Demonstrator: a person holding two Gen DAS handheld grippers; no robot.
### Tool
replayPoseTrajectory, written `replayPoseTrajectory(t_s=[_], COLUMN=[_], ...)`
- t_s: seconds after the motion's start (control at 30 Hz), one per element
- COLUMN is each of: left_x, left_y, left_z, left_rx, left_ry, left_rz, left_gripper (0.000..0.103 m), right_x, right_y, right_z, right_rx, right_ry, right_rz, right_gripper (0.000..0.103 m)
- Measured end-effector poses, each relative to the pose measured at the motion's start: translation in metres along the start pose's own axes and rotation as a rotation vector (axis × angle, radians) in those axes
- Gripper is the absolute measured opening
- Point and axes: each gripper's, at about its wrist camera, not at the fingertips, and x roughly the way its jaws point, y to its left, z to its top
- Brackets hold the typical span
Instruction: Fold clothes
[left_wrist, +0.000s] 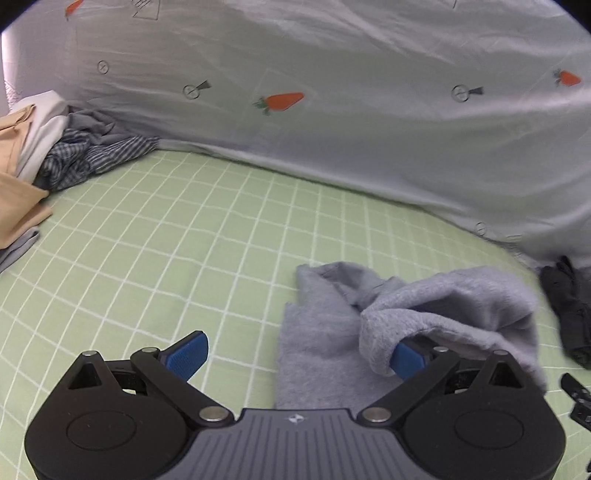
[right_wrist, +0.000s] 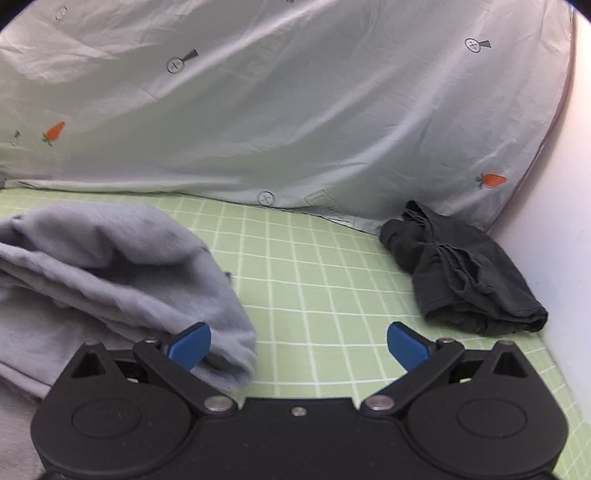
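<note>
Fingers (left_wrist: 186, 356) spread wide on both your grippers, gripping nothing. Soft grey fleece garment (left_wrist: 424, 314) lies bunched on green checked bed sheet (left_wrist: 184, 240), draped over left gripper's (left_wrist: 295, 356) right finger. Free that finger, then pinch opposite edges and flatten before folding.

1. The left claw (left_wrist: 295, 354) is a matte black plastic body with two round housings and angled linkage arms.
2. Its two fingers carry blue textured rubber pads (left_wrist: 186, 356).
3. Silver round pivot screws (left_wrist: 213, 413) sit on the linkage joints.
4. A grey ribbed centre plate (left_wrist: 295, 439) bears a small white emblem.
5. The right claw (right_wrist: 298, 347) has the same black build, with smooth blue pads (right_wrist: 190, 347) and silver pivots.
6. Its centre plate (right_wrist: 298, 435) is plain black with one small screw.
</note>
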Motion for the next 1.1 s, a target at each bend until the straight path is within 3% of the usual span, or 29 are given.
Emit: replayPoseTrajectory(t_s=[0.2,0.4,0.73,0.9,0.97,1.03,1.1], left_x=[-0.015,-0.012,0.013,0.025,0.029,0.035,0.041], left_y=[0.013,0.017,-0.011,-0.026,-0.032,-0.039,-0.047], left_z=[0.01,0.014,0.007,0.004,0.002,0.001,-0.001], left_rx=[-0.077,-0.127,0.018,0.097,0.133,0.181,0.224], left_ry=[-0.042,-0.033,0.037,0.058,0.06,0.062,0.073], left_rz=[-0.074,-0.065,-0.041,-0.082,-0.103,-0.109,-0.101], left_gripper=[0.1,0.1,0.1,0.099,0.096,0.079,0.064], right_x=[0.01,0.034,0.053,0.047,0.047,0.051,0.059], right_y=[0.007,0.017,0.047,0.037,0.029,0.021,0.013], right_z=[0.01,0.021,-0.005,-0.008,-0.006,-0.002,0.003], right_rx=[0.032,0.056,-0.02,0.053,0.095,0.144,0.193], right_ry=[0.004,0.028,0.199,0.198,0.19,0.179,0.178], right_rz=[0.044,0.08,0.166,0.184,0.195,0.212,0.238], right_gripper=[0.103,0.103,0.103,0.103,0.103,0.102,0.093])
